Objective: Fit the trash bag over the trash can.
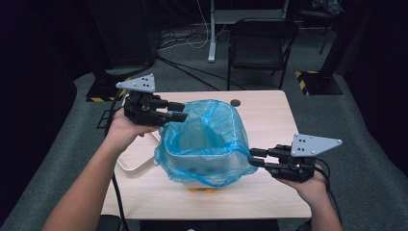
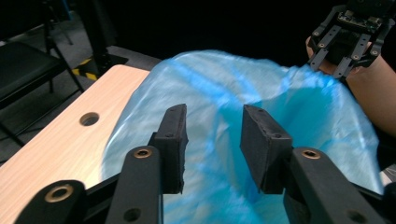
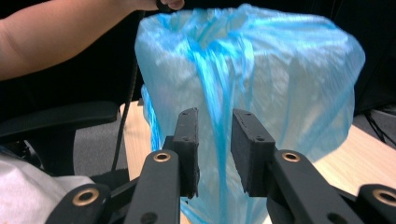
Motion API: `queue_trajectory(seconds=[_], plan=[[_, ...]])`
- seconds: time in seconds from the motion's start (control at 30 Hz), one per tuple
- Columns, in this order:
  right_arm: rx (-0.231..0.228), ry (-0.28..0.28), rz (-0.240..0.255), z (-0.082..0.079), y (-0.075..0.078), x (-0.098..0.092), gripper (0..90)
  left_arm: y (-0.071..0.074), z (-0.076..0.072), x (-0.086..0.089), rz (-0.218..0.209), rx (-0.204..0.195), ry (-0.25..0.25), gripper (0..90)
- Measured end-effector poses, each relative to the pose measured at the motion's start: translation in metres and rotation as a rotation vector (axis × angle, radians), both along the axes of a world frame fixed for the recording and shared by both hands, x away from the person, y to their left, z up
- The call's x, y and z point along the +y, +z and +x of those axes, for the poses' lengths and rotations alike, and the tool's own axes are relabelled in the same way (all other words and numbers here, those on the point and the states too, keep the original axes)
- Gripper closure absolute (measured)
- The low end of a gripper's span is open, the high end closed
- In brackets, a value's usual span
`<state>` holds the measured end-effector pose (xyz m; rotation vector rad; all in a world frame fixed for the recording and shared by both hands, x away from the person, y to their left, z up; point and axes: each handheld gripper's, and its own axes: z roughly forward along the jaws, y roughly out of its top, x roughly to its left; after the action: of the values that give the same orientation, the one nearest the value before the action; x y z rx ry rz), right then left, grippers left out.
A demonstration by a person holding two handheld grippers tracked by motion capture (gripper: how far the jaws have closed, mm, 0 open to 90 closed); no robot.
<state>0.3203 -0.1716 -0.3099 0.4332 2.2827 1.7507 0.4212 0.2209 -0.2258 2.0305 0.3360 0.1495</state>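
Observation:
A translucent blue plastic bag (image 1: 207,139) lines a white bin (image 1: 192,183) in the middle of the wooden table (image 1: 274,120), its rim folded down over the bin's outside. My left gripper (image 1: 185,111) is at the bag's far left rim, and in the left gripper view (image 2: 212,123) its jaws stand apart above the blue film (image 2: 224,79), not pressing on it. My right gripper (image 1: 250,157) is at the bag's near right side. In the right gripper view (image 3: 214,126) a gathered fold of the bag (image 3: 280,70) runs behind the gap, and the pads stand apart.
A flat white board (image 1: 132,166) lies on the table left of the bin. A round hole (image 1: 235,102) sits near the table's far edge. A black folding chair (image 1: 260,43) and floor cables lie beyond. The other gripper (image 2: 348,39) shows across the bag.

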Motion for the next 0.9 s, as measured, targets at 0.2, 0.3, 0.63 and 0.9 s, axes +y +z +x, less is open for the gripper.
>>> queue_trajectory(seconds=[0.2,0.3,0.63,0.9], plan=[[-0.001,0.011,-0.004,0.002,0.001,0.010,72.9,0.002,0.002,-0.023,-0.016,-0.025,-0.047,57.5],[0.003,0.014,0.001,0.003,0.001,0.011,75.2,0.002,0.002,-0.029,-0.028,-0.043,-0.065,56.3],[-0.016,-0.003,-0.012,0.000,0.001,0.014,88.8,0.002,0.004,-0.062,0.034,-0.054,-0.118,57.6],[-0.017,-0.002,-0.033,0.000,0.002,0.017,89.5,0.000,0.009,-0.079,0.146,-0.042,-0.121,59.7]])
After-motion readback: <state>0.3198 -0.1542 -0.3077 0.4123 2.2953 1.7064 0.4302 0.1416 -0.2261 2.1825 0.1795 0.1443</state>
